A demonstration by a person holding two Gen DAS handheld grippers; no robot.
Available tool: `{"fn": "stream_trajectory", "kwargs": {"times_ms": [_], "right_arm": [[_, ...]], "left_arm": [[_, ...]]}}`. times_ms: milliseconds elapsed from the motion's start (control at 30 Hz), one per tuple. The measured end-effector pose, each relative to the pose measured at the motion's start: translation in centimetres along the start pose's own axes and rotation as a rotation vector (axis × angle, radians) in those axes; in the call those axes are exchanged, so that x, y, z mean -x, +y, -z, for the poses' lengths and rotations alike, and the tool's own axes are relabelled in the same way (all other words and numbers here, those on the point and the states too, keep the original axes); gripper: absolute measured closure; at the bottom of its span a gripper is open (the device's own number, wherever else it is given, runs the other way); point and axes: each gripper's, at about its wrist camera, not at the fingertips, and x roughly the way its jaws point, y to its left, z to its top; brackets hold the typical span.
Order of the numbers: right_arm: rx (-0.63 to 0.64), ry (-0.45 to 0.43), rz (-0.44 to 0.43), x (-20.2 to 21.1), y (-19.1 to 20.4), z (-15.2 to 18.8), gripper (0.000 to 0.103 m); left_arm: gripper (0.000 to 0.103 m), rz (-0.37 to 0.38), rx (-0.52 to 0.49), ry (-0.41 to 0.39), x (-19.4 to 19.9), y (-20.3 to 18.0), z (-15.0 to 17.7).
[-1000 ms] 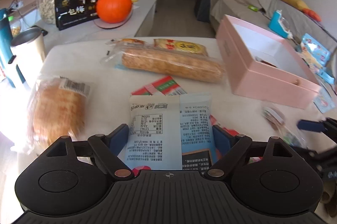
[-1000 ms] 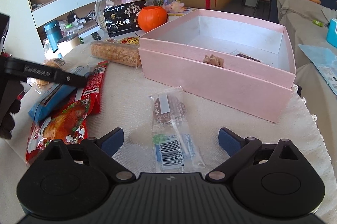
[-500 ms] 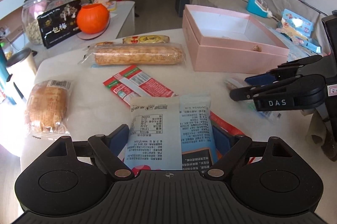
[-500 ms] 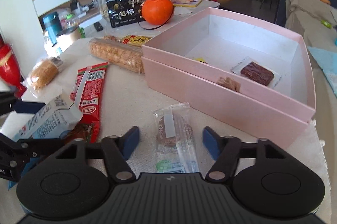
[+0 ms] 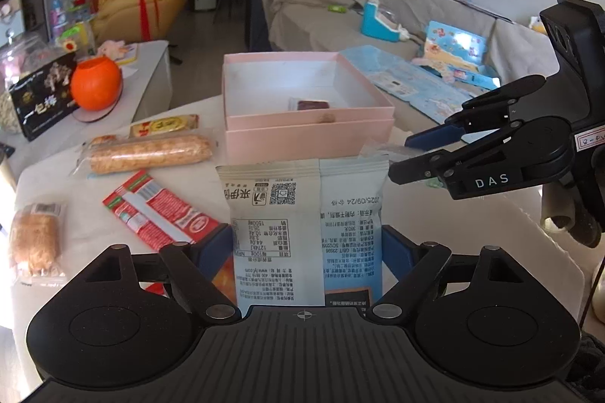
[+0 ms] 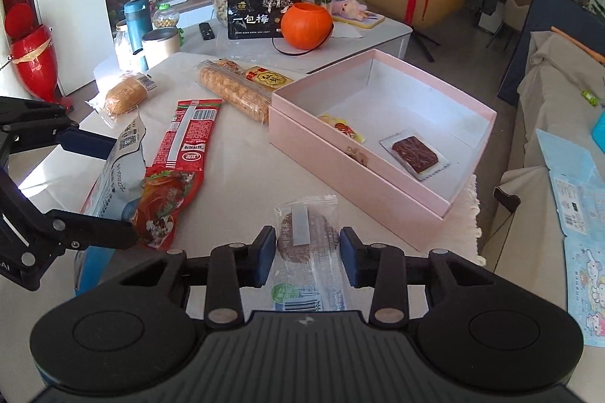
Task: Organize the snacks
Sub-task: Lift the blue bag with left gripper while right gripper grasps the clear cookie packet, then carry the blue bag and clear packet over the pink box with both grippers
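Note:
My left gripper point(image 5: 306, 244) grips a blue and white snack bag point(image 5: 302, 213) by its sides and holds it upright above the table, its jaws still closing a little. From the right wrist view the bag point(image 6: 121, 153) hangs in that gripper point(image 6: 121, 189), clear of the cloth. My right gripper point(image 6: 306, 257) is closing on a clear-wrapped round cookie point(image 6: 306, 232), pads against the wrapper's edges, lifted just off the table. The open pink box point(image 6: 340, 176) stands just beyond and to the right. In it lie a dark brown wrapped bar point(image 6: 414, 153) and a small yellow packet point(image 6: 342, 128).
On the white cloth lie a red sausage packet point(image 6: 185, 145), a long cracker roll point(image 6: 234, 92), a flat yellow packet point(image 6: 266, 77) and a wrapped bread roll point(image 6: 124, 94). An orange pumpkin bucket point(image 6: 306, 24), a black box and a glass jar stand on the table behind. A covered sofa runs along the right.
My right gripper's jaws narrowed onto the cookie packet and rose with it. My left gripper carried the snack bag up and swung to face the pink box.

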Motion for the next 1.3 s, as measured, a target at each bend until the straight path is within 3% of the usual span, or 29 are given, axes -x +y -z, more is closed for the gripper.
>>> {"fn": "stream_trajectory", "kwargs": {"times_ms": [33, 67, 100, 133, 200, 300, 367, 433, 567, 733, 800, 833, 867, 933, 1000, 1067, 1133, 1200, 1267, 1300], "right_arm": [[-0.010, -0.003, 0.002, 0.6, -0.4, 0.2, 0.066], [-0.023, -0.007, 0.003, 1.1, -0.9, 0.4, 0.066], [-0.041, -0.015, 0.003, 1.7, -1.5, 0.4, 0.066], [-0.060, -0.028, 0.001, 2.2, -2.1, 0.2, 0.066], [-0.096, -0.078, -0.003, 3.5, -3.3, -0.5, 0.066], [-0.138, -0.184, 0.022, 5.4, -5.1, -2.2, 0.066], [-0.171, -0.224, 0.018, 6.0, -6.2, -3.2, 0.066], [-0.192, -0.235, -0.003, 5.8, -6.9, -3.6, 0.066], [-0.171, -0.162, -0.021, 3.0, -5.9, -2.3, 0.066], [-0.206, -0.010, -0.023, -3.5, -4.3, 1.3, 0.066], [-0.201, 0.011, 0.024, -5.2, -4.0, 2.2, 0.066], [-0.179, 0.008, 0.060, -5.8, -3.7, 2.8, 0.058], [-0.162, -0.022, 0.082, -5.8, -3.4, 3.2, 0.041], [-0.115, -0.033, 0.127, -5.9, -3.0, 3.9, 0.025], [-0.099, -0.024, 0.138, -6.4, -3.0, 4.5, 0.025], [-0.135, -0.051, 0.137, -6.3, -3.6, 5.2, 0.017], [-0.191, -0.054, 0.122, -6.5, -4.5, 5.5, 0.012], [-0.221, -0.057, 0.108, -6.7, -5.1, 5.6, 0.010], [-0.217, -0.059, 0.115, -6.7, -5.0, 5.7, 0.010], [-0.215, -0.061, 0.119, -6.7, -4.9, 5.8, 0.009]], "left_arm": [[0.023, 0.003, -0.008, -0.008, 0.0, -0.3, -0.4], [0.043, 0.006, -0.015, -0.022, 0.0, -0.6, -0.9], [0.089, 0.006, -0.024, -0.042, 0.2, -0.8, -1.7], [0.099, -0.001, -0.031, -0.065, 0.3, -1.0, -2.6], [0.090, -0.012, -0.041, -0.117, 0.5, -1.0, -4.4], [0.090, -0.017, -0.018, -0.169, 0.5, -0.4, -6.6], [0.090, -0.016, -0.013, -0.177, 0.3, 0.0, -7.5], [0.089, -0.018, 0.005, -0.137, -0.4, 0.2, -7.3], [0.084, -0.064, -0.017, -0.028, -2.7, -1.3, -4.4], [0.078, -0.133, -0.201, 0.068, -6.1, -5.5, -0.2], [0.078, -0.178, -0.249, 0.098, -7.2, -6.1, 0.6], [0.078, -0.189, -0.257, 0.109, -7.6, -6.1, 1.1], [0.077, -0.199, -0.262, 0.110, -7.7, -6.0, 1.2], [0.077, -0.217, -0.261, 0.108, -7.8, -5.7, 1.2], [0.076, -0.205, -0.239, 0.117, -8.1, -5.3, 1.0], [0.071, -0.189, -0.220, 0.122, -8.4, -5.2, 0.9], [0.062, -0.167, -0.198, 0.124, -8.5, -5.3, 0.8], [0.036, -0.102, -0.151, 0.128, -8.7, -5.1, 0.5], [0.029, -0.018, -0.084, 0.123, -8.4, -4.4, 0.3], [0.032, -0.002, -0.053, 0.110, -7.9, -4.1, 0.1]]}}
